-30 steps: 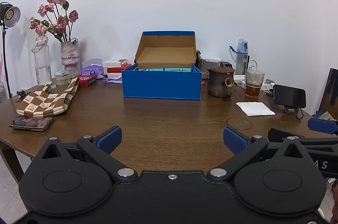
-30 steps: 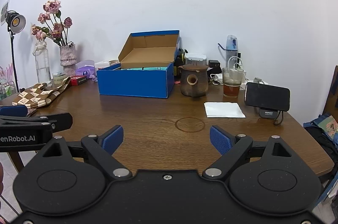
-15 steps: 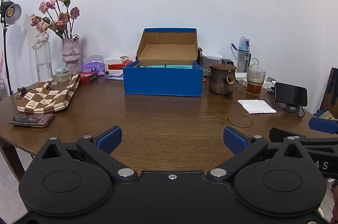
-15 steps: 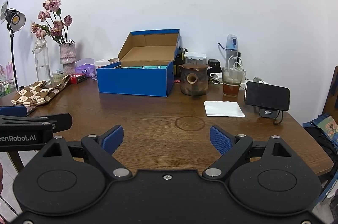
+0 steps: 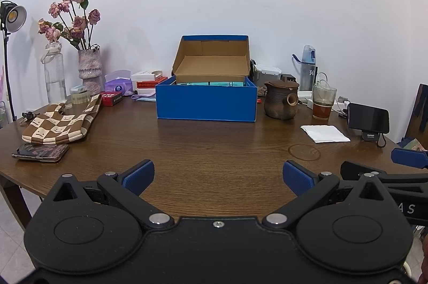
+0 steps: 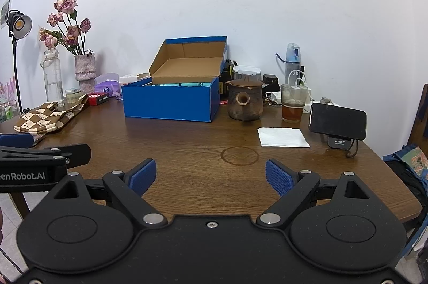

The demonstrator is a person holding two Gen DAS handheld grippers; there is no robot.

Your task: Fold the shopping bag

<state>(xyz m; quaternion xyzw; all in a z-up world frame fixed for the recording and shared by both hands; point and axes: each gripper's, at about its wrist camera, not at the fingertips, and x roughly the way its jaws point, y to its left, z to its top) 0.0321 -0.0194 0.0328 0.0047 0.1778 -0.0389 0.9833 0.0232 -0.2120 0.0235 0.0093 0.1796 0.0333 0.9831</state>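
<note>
**Both grippers idle at the table edge, bag untouched**

The brown-and-cream checkered fabric shopping bag lies crumpled on the round dark wooden table at about 10 o'clock from the left gripper, well apart from both tools. A dark phone with a patterned case lies just beside it on the near side. Behind the bag, at 11 o'clock, stand a clear glass bottle and a mottled pink vase of dried roses.

The left gripper hovers over the near table edge, its blue-padded jaws spread wide with nothing between them.

At 12 o'clock sits an open blue cardboard box with its lid raised. To its right, at 1 o'clock, stand a brown ribbed ceramic teapot and a glass of dark tea. A folded white napkin lies in front of the glass, beside a black phone on a stand.

The right gripper hovers level with the left one, just beside it. Its jaws also stand wide apart and empty.
</note>
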